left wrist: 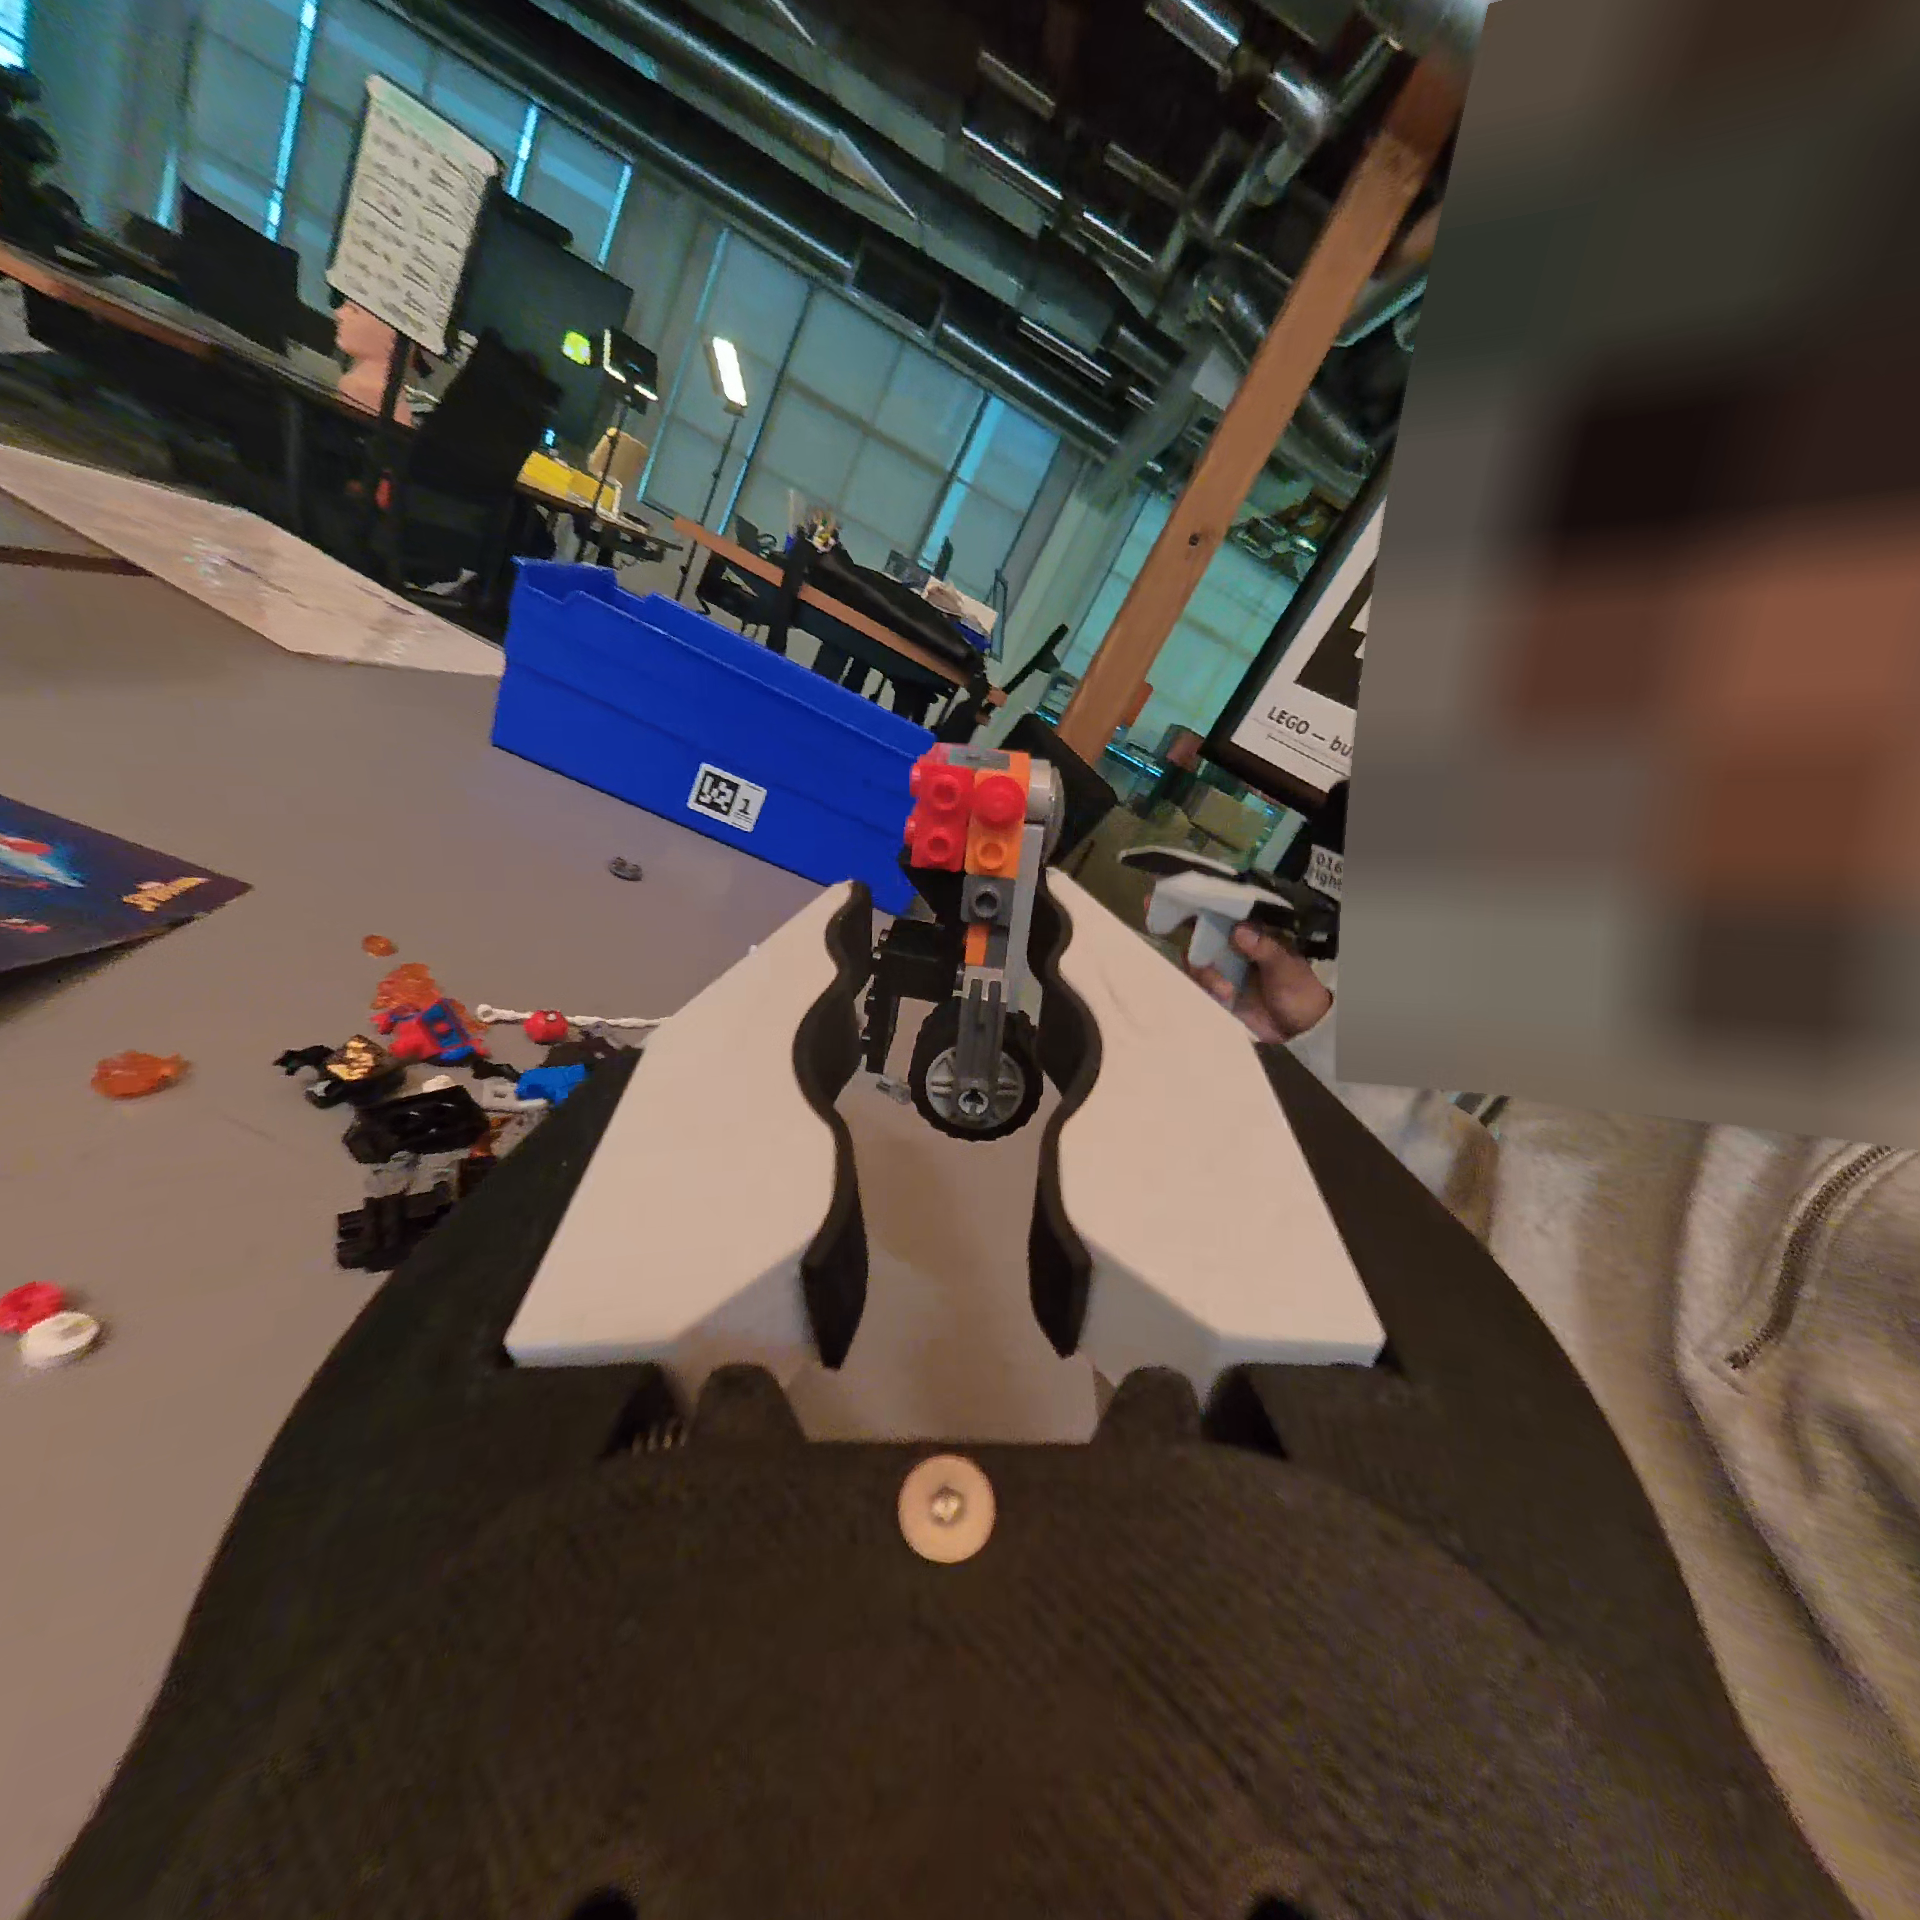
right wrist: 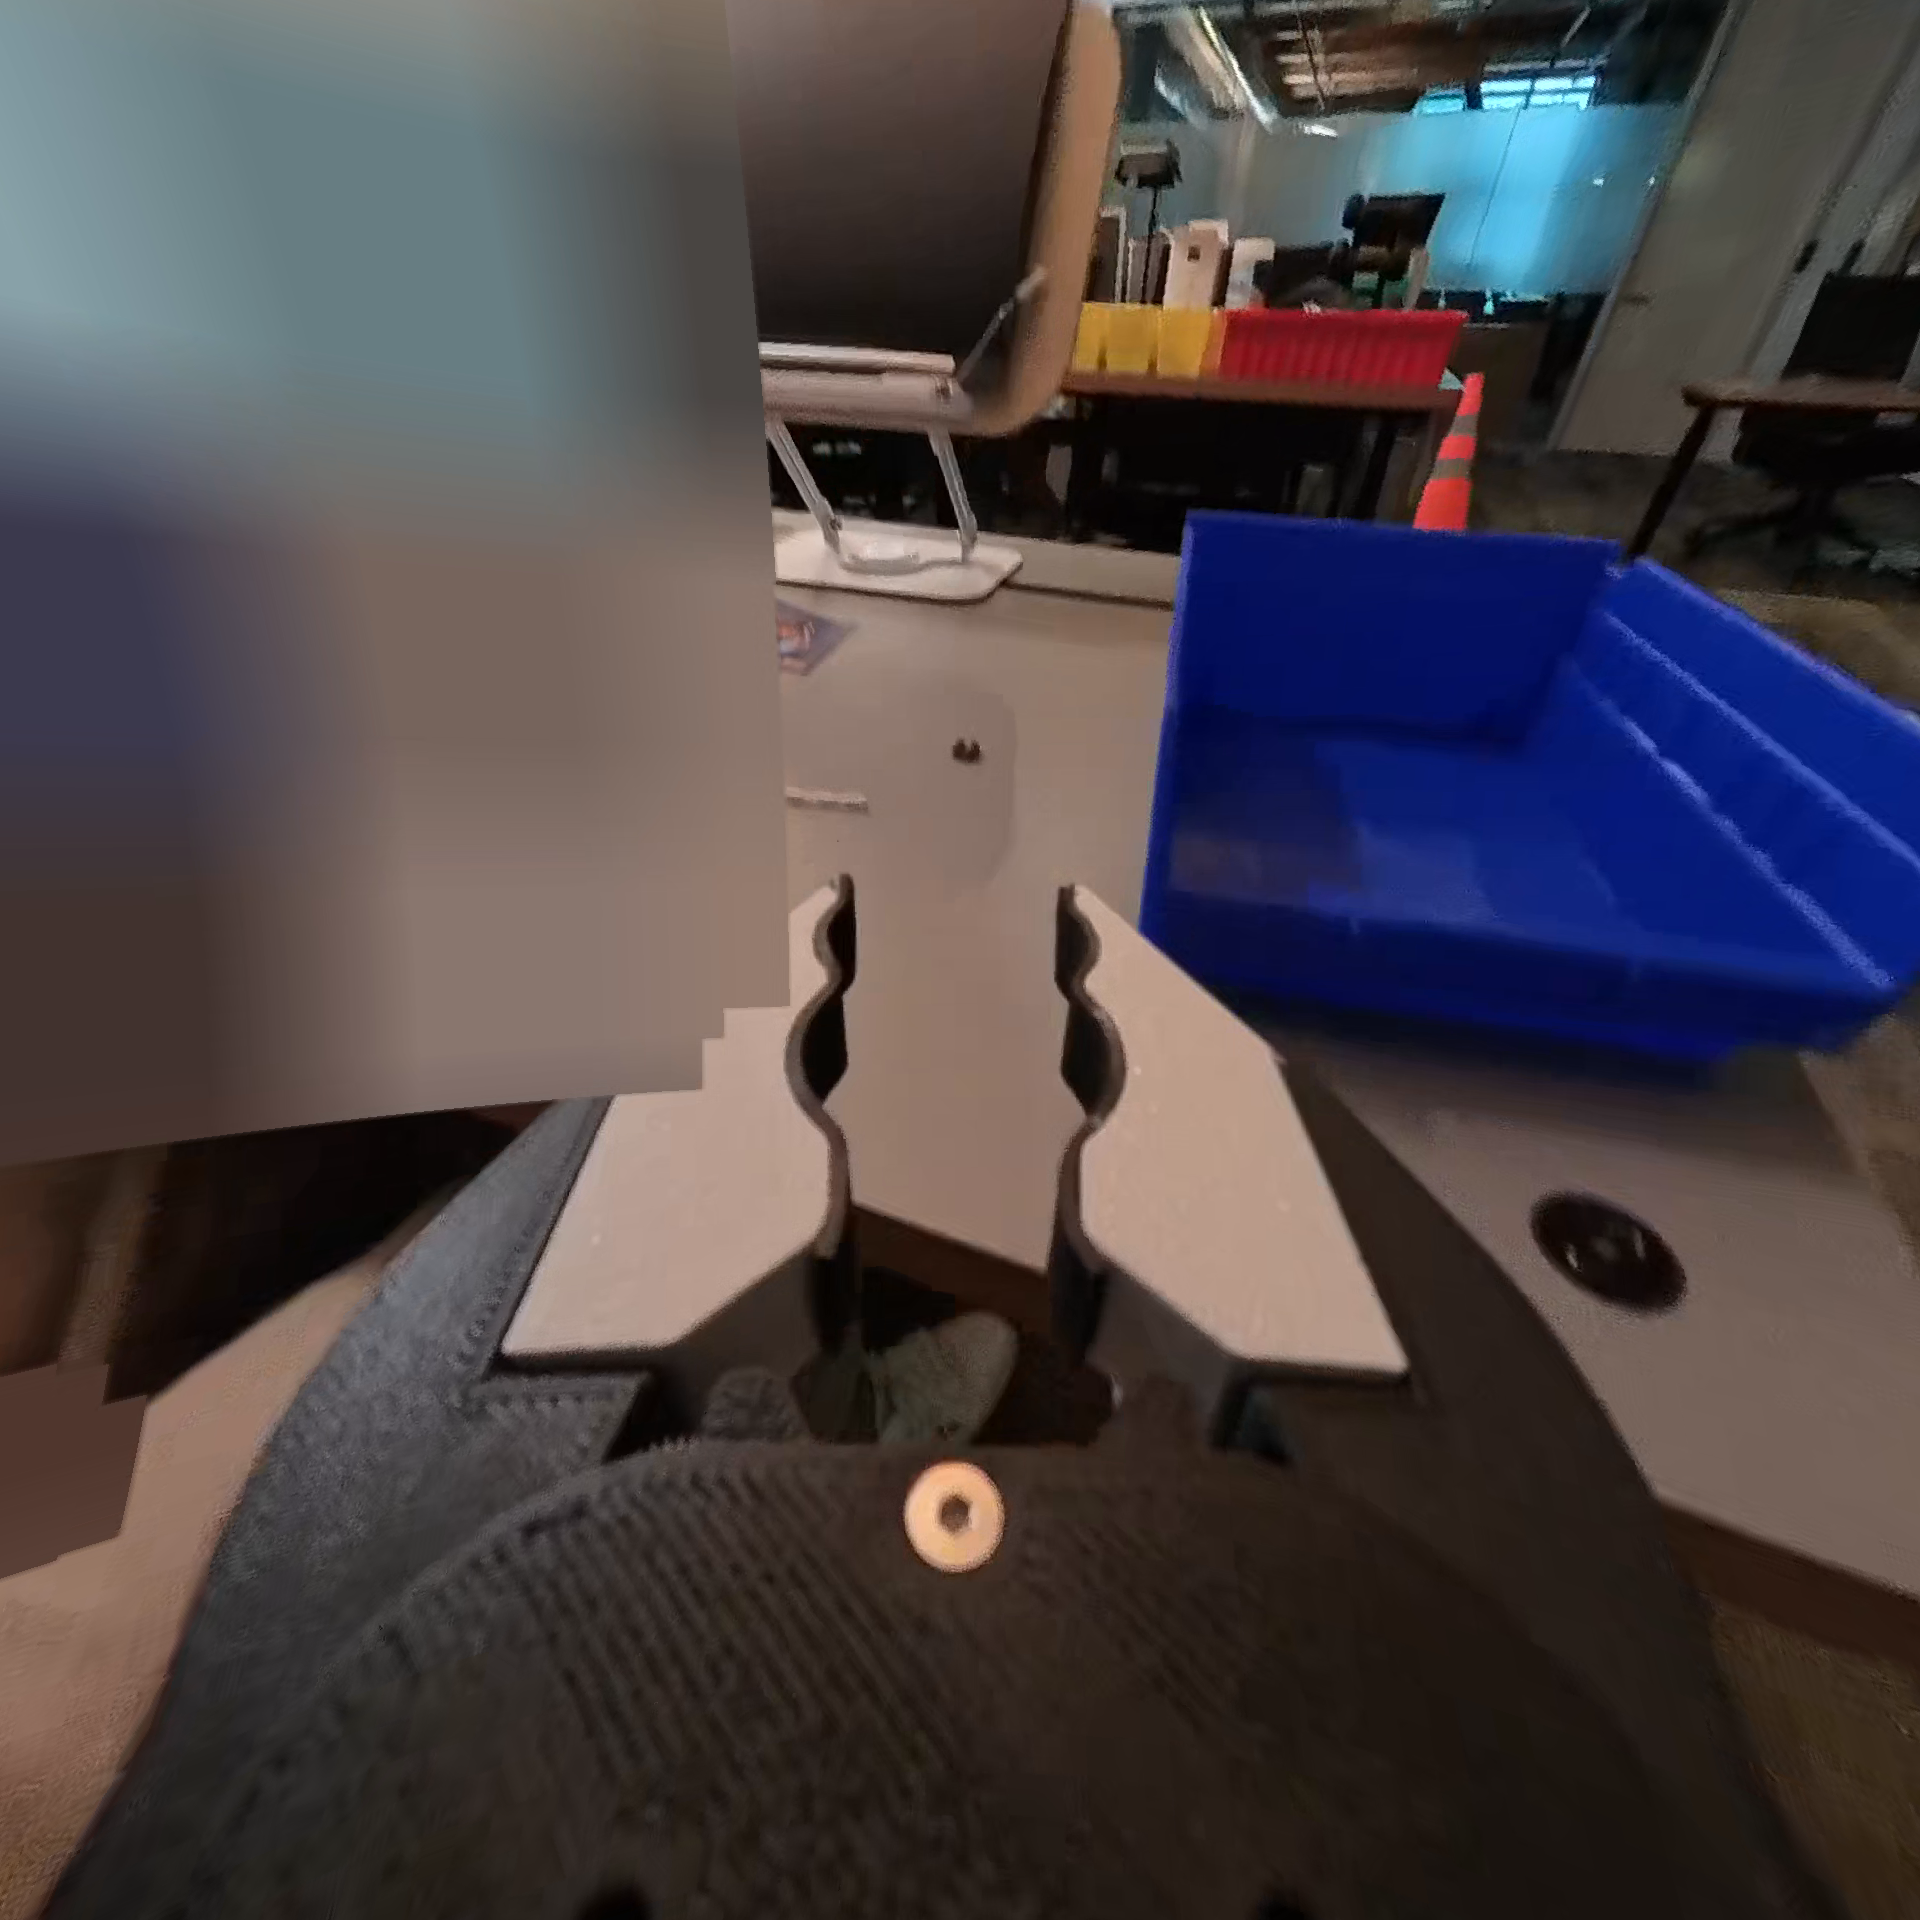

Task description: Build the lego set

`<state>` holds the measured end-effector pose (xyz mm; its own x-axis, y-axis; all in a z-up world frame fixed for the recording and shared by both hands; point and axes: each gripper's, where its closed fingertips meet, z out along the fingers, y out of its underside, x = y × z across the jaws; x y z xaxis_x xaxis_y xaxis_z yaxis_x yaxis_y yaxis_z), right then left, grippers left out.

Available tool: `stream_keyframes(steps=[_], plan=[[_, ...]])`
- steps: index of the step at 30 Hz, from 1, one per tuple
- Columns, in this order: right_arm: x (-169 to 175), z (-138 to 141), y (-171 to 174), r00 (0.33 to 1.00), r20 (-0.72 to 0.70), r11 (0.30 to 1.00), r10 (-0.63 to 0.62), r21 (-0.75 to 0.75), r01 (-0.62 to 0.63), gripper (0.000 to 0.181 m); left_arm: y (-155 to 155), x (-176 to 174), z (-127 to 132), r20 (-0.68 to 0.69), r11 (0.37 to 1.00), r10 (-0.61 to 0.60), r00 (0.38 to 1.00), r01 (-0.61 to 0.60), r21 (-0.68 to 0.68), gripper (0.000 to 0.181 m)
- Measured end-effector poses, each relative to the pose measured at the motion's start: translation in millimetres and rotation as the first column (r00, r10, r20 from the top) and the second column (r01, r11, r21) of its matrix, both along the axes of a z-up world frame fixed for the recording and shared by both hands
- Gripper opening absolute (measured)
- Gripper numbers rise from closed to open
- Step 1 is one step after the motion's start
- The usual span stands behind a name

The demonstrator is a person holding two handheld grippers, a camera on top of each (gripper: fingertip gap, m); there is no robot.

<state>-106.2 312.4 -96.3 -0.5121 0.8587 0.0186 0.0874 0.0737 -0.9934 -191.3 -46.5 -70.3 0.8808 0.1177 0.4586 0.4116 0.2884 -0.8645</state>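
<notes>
Toy brick motorcycle [left wrist: 961,977] sits pinched in my left claw [left wrist: 951,904], front wheel down between the black wavy pads, red and orange studded bricks poking up past the fingertips. It is lifted off the grey table [left wrist: 312,790], and from this angle the blue bin [left wrist: 686,717] lies just behind it. That bin is my marker for everything else. On its long side I can see a small white tag with a black code. Left of the bin and nearer to me lies a scatter of loose pieces [left wrist: 416,1091]: black bits, a red and blue minifigure, translucent orange flame parts, a white chain with a red ball. Farther left of the bin lies the corner of a dark blue printed booklet [left wrist: 83,883], and a red and a white round stud [left wrist: 47,1325] lie well apart from the bin, at the table's near left. One small dark piece [left wrist: 623,869] lies alone just in front of the bin.

My right claw [right wrist: 956,904] is spread wide with nothing between its fingers, hanging over the table just left of the blue bin [right wrist: 1455,790], whose inside looks bare from here. Beyond the bin stands an orange traffic cone [right wrist: 1449,468]. In the left view I also catch the other claw in a hand [left wrist: 1262,971], to the right of the bin.
</notes>
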Motion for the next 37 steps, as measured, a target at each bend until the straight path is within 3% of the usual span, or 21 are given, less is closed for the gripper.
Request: stream_keyframes(steps=[5, 10, 17, 21, 25, 26, 28, 29, 34, 37], plan=[[15, -38, 32, 0.997, 0.021, 0.997, -0.072, 0.042, 0.071, 0.038, -11, -9, 0, 0.022, 0.999, 0.035, 0.999, -0.036, 0.027, 0.029], [27, -61, 65, 0.991, 0.042, 0.992, -0.128, -0.011, 0.129, 0.036, -11, -12, -5, 0.031, 0.999, 0.045, 0.999, -0.045, 0.000, 0.029], [42, -99, 95, 0.973, 0.080, 0.968, -0.215, 0.151, 0.201, 0.037, -15, -18, -9, 0.030, 0.996, 0.089, 0.996, -0.088, -0.028, 0.029], [53, -124, 103, 0.968, 0.101, 0.942, -0.231, 0.271, 0.197, 0.037, -13, -18, -10, 0.040, 0.997, 0.072, 0.997, -0.071, -0.023, 0.028], [76, -146, 96, 0.975, 0.117, 0.949, -0.190, 0.277, 0.152, 0.038, -7, -18, -14, 0.051, 0.998, 0.043, 0.998, -0.041, -0.046, 0.029], [81, -154, 98, 0.970, 0.121, 0.951, -0.211, 0.255, 0.176, 0.030, -5, -18, -16, 0.051, 0.998, 0.038, 0.998, -0.035, -0.056, 0.029], [91, -174, 113, 0.938, 0.141, 0.934, -0.317, 0.220, 0.283, 0.007, -2, -16, -18, 0.046, 0.996, 0.032, 0.998, -0.028, -0.079, 0.029], [99, -186, 124, 0.913, 0.163, 0.916, -0.373, 0.219, 0.335, 0.005, 0, -15, -19, 0.042, 0.996, 0.029, 0.999, -0.025, -0.088, 0.029], [161, -250, 159, 0.827, 0.245, 0.843, -0.506, 0.344, 0.413, 0.020, 6, -12, -23, 0.032, 0.992, 0.015, 0.999, -0.012, -0.122, 0.029], [208, -292, 182, 0.733, 0.291, 0.779, -0.616, 0.363, 0.511, 0.043, 10, -10, -23, 0.027, 0.992, 0.002, 1.000, 0.001, -0.130, 0.029]])
